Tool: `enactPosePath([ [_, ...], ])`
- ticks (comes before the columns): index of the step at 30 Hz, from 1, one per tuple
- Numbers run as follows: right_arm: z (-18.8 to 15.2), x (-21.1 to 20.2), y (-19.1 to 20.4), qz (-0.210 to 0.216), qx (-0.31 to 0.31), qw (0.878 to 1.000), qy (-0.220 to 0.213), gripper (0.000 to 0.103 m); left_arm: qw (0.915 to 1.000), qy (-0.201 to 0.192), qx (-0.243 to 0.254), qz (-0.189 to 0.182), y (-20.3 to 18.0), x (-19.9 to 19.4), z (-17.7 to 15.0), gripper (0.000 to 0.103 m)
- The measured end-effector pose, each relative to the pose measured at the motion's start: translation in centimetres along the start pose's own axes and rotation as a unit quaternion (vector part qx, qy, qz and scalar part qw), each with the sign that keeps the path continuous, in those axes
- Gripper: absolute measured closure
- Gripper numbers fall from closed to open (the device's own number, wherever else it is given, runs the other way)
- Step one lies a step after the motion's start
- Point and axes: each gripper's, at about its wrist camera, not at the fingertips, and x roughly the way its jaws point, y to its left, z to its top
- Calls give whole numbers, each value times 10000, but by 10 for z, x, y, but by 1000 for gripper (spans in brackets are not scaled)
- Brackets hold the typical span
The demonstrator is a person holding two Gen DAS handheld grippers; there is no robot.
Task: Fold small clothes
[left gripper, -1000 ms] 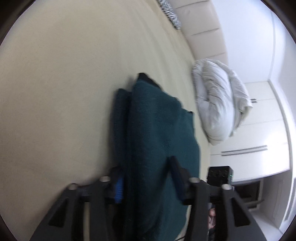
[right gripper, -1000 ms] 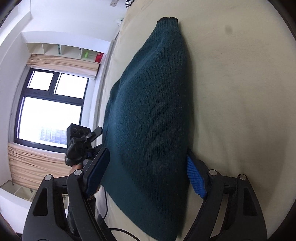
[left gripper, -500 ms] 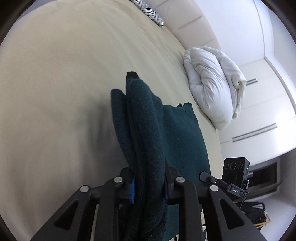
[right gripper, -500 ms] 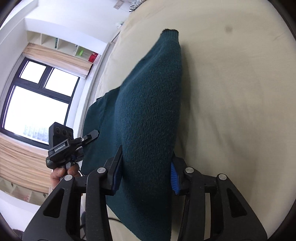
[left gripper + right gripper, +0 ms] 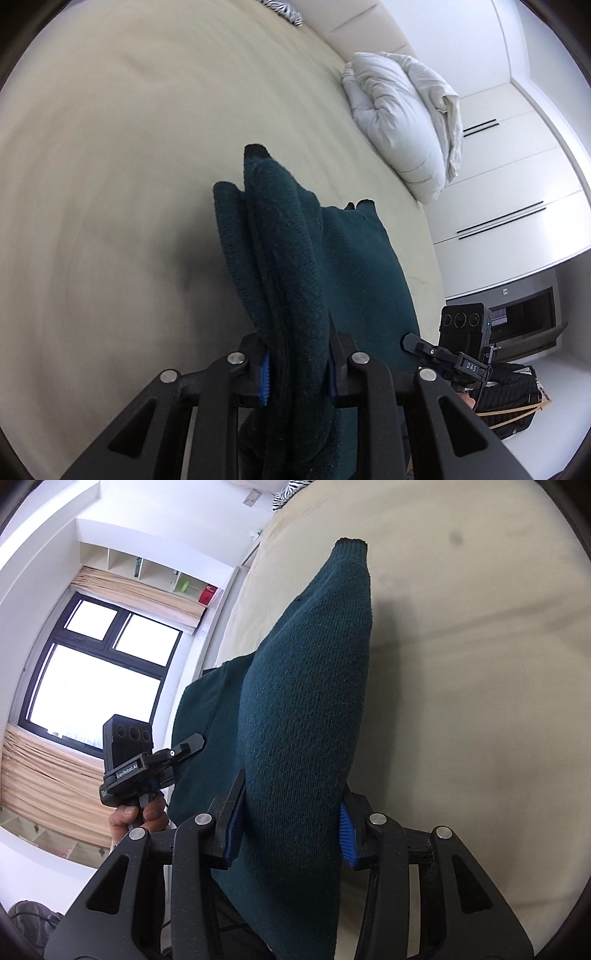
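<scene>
A dark teal knitted sweater (image 5: 288,258) lies partly on the cream bed (image 5: 110,147), its near edge raised off the sheet. My left gripper (image 5: 297,369) is shut on a bunched fold of that edge, with cloth filling the gap between the blue pads. In the right wrist view the same sweater (image 5: 306,701) rises in a thick fold from the bed (image 5: 480,664), and my right gripper (image 5: 291,827) is shut on it. Each view also shows the other gripper off to the side: the right one (image 5: 461,343) and the left one (image 5: 136,757), held by a hand (image 5: 133,818).
A white duvet (image 5: 402,114) is heaped at the bed's far right, and a zebra-print pillow (image 5: 280,9) lies near the headboard. White wardrobe doors (image 5: 517,184) stand beyond the bed. A window (image 5: 99,679) with beige curtains is on the left.
Both grippers have shut on the sweater's near edge, bunching the cloth between their pads. They have lifted it slightly and carried it across the bed, so the sweater now stands up in folds.
</scene>
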Motion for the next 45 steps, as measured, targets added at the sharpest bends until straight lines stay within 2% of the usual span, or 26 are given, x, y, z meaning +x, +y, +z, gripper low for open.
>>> enactPosePath([
  [3,-25,0,-13,20,142,9999,0,64,9998,48,-193,42,19,13,-13,79],
  [6,-46,3,-36,42,364,9993,-9,64,9982,33,-541,-263,39,14,-17,78],
  [9,-57,8,-43,208,387,9989,-149,64,9989,6,-445,-151,36,16,-17,77],
  [17,-62,7,-44,116,390,9988,-279,61,9991,-49,-405,-83,34,16,-15,72],
  [18,-61,4,-47,102,414,9987,-274,60,9992,-107,-392,-2,30,15,-15,70],
  [21,-50,1,-44,-87,445,9985,-309,55,9967,-518,40,626,8,-10,-26,70],
  [23,-47,-13,-43,-314,390,9978,-426,55,9933,-773,319,794,-10,-28,-34,70],
  [25,-45,-32,-46,-421,388,9972,-477,54,9917,-915,653,625,-34,-42,-43,68],
  [28,-50,-46,-27,71,183,9990,-408,54,9898,-810,1102,398,-60,-39,-60,58],
  [30,-54,-39,-9,598,-56,9981,-99,54,9901,-557,1256,300,-63,-24,-68,58],
  [32,-61,-22,3,962,-256,9945,323,54,9919,-316,1096,555,-48,-3,-72,58],
  [33,-67,-9,7,1007,-365,9928,540,54,9936,-232,951,556,-38,4,-71,62],
  [34,-71,2,6,947,-383,9923,704,54,9956,-207,793,457,-26,7,-70,72],
  [36,-77,22,-12,652,-117,9933,944,55,9972,-208,669,276,-16,4,-68,77],
  [41,-81,6,-53,981,369,9922,679,57,9982,-184,576,-39,-3,-1,-66,77],
  [45,-82,-24,-67,861,392,9943,499,55,9984,-263,489,-101,2,-11,-68,77],
])
